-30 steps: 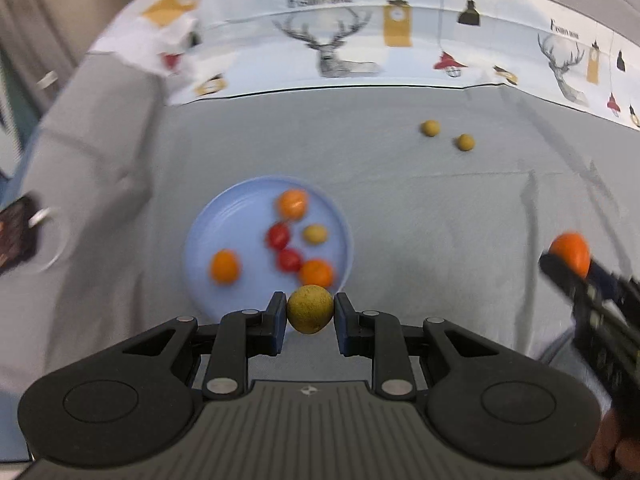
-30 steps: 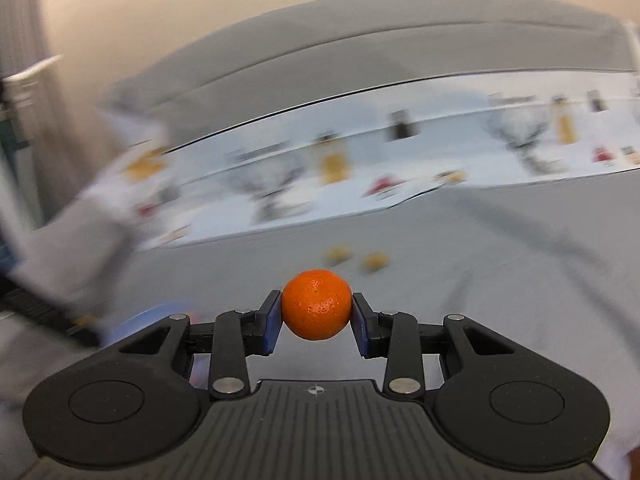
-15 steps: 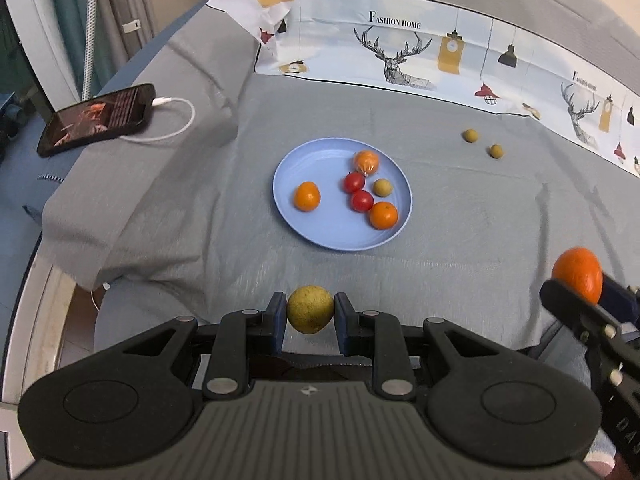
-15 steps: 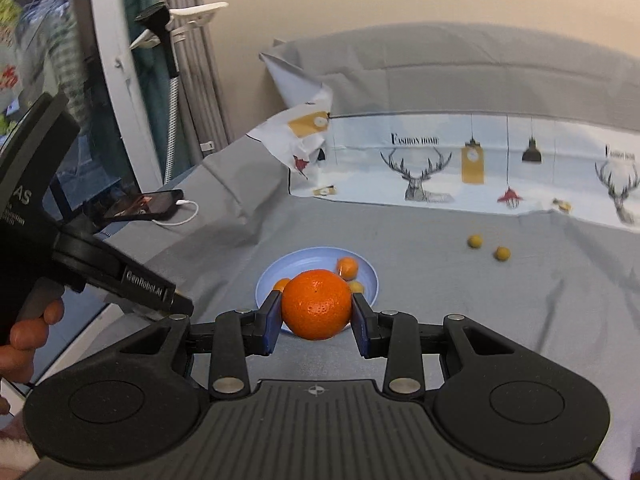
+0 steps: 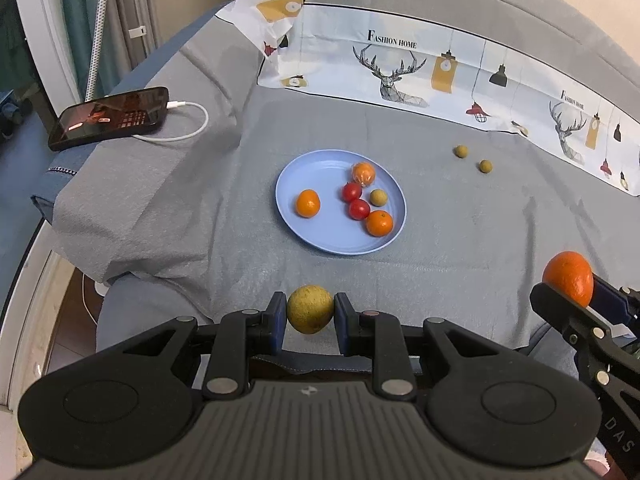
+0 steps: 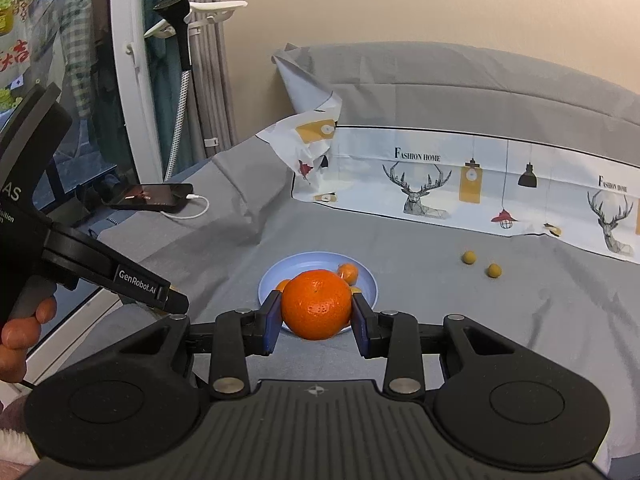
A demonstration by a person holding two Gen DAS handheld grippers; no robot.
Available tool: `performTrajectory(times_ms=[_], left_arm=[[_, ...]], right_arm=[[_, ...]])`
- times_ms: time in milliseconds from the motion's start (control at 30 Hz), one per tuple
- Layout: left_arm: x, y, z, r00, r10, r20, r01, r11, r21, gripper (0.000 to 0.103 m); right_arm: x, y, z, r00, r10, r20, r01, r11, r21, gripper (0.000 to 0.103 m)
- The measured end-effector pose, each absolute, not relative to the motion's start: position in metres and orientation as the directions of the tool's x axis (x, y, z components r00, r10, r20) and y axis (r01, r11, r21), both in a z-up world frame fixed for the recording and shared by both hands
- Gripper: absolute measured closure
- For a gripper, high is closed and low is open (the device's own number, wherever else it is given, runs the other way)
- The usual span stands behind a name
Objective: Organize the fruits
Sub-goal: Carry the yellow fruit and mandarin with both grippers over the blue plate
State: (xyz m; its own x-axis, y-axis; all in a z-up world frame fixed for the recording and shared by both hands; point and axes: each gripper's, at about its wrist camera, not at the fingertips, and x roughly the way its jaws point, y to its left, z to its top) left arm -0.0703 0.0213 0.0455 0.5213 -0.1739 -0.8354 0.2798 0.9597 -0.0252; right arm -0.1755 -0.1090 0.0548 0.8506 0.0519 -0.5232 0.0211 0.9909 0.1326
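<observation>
left gripper [image 5: 310,316]: you're clamping a yellow-green fruit [image 5: 310,309] between both blue pads, holding it above the near edge of the grey sheet [image 5: 460,232], short of the plate.
right gripper [image 6: 316,322]: you're gripping a large orange [image 6: 316,304], pads pressing on both its sides; in the left wrist view it's sitting off to the right, well apart from the plate.
blue plate [image 5: 320,168]: it's resting flat on the grey sheet, roughly centred ahead of you.
plate contents: it's carrying six pieces. A small orange [image 5: 308,203] is sitting alone on the left side. Two red tomatoes [image 5: 355,201] are touching each other mid-plate. A wrapped orange fruit [image 5: 363,172] is lying at the far side, a small yellow-green fruit [image 5: 378,197] just beside the tomatoes, and another orange [image 5: 379,223] near the right rim.
loose fruit: two small yellow-green balls [image 5: 473,159] are lying on the sheet, far right of the plate, near each other but apart.
phone [image 5: 110,117]: it's lying on the folded sheet at far left, white cable [image 5: 188,130] plugged in.
printed cloth [image 5: 420,76]: it's running along the far side behind the plate.
</observation>
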Motion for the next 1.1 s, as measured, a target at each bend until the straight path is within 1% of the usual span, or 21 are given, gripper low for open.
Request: performTrajectory(times_ms=[633, 1100], left_arm=[[-0.057, 0.021, 0.036, 0.492, -0.170, -0.854, 0.275, 0.961, -0.033, 0.075], [-0.030, 0.025, 0.027, 0.462, -0.151, -0.874, 0.230, 0.972, -0.047, 0.075]], right_arm=[[-0.163, -0.110, 0.047, 0.829, 0.063, -0.556, 0.017, 0.990, 0.137, 0.065], [-0.141, -0.108, 0.035, 0.795, 0.083, -0.601, -0.006, 0.992, 0.130, 0.065]])
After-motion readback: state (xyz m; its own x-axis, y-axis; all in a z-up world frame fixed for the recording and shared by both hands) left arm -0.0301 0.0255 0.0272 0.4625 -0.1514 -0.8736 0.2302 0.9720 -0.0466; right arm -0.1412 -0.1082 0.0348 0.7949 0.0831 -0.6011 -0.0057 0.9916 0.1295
